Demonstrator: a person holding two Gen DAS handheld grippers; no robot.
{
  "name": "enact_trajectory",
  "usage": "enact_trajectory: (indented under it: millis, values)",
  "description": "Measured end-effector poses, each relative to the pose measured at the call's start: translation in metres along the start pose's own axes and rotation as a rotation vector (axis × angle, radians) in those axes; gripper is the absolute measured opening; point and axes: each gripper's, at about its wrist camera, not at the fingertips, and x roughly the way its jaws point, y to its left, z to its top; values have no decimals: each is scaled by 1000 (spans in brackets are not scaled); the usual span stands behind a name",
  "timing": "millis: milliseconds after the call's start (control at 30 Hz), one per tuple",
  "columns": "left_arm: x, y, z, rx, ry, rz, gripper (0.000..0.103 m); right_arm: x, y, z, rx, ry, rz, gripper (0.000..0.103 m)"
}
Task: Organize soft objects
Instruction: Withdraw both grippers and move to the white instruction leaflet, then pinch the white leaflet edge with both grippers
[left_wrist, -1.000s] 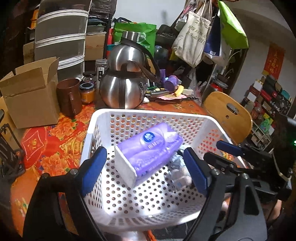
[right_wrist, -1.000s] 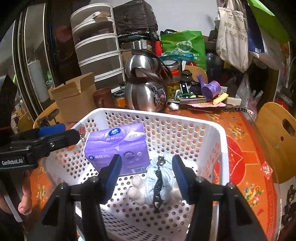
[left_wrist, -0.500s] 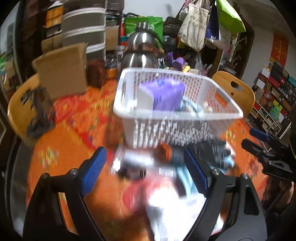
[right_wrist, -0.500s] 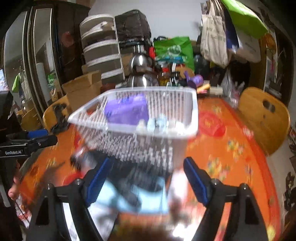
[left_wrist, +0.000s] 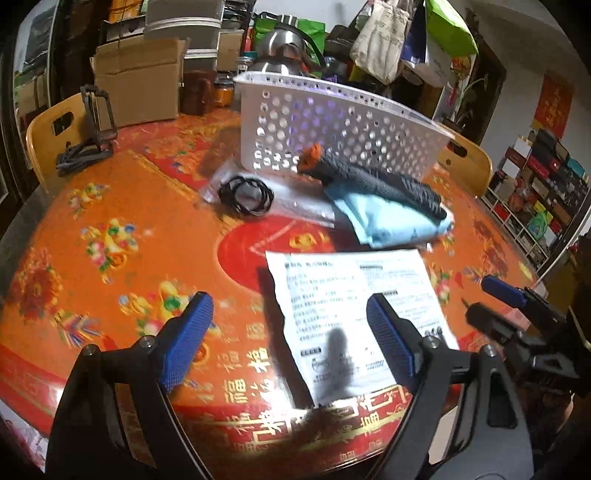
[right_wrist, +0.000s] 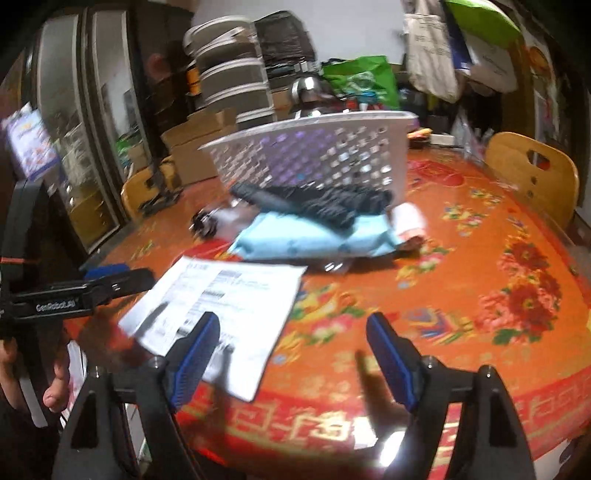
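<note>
Nearest the left wrist camera, the left tool (left_wrist: 290, 341) hangs released over the front edge of the counter (left_wrist: 110, 206), its blue pads wide apart with nothing between them. The right tool (right_wrist: 293, 360) is likewise released and empty, hovering above the orange floral cloth; large gold Chinese characters run along the cloth's red border, and a red medallion sits at its centre. In the right wrist view the other tool's black arm carries white lettering that reads roughly "GenRobot.AI".

Just beyond the left tool lies a printed paper sheet (left_wrist: 354, 306), covered in small Chinese text too fine to read, with what look like barcodes.

Farther on, a folded light-blue cloth (left_wrist: 391, 221) rests on the counter, and a dark knitted item (left_wrist: 384, 182) with an orange tip lies across it. Left of these, a coil of black cable (left_wrist: 245, 195) sits on a clear plastic bag.

Directly behind stands the white perforated basket (left_wrist: 332, 136); a purple pack shows through its holes. A cardboard box (left_wrist: 136, 85) and a steel kettle (left_wrist: 284, 48) stand beyond.
</note>
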Motion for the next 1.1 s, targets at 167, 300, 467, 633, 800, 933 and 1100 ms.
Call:
enact_trajectory:
  millis: [167,300,467,633,800,933,1100]
  values:
    - [17,0,-9,-7,33,-14,83,13,7,-14,13,15,38,81]
    - [19,-1,-12,6,25,-16,83,15,16,-17,-15,11,45,81]
    - [21,-13,-15,47,20,-33,83,19,29,-18,-77,22,33,68]
    - [20,-21,-18,70,8,-64,63,23,37,-19,-102,28,55,52]
    - [21,-25,-18,75,11,-111,51,27,44,-19,-120,32,72,46]
    - [21,-26,-18,73,10,-135,44,28,45,-18,-119,30,90,39]
    - [22,-24,-19,47,-2,-145,36,29,44,-19,-127,24,93,33]
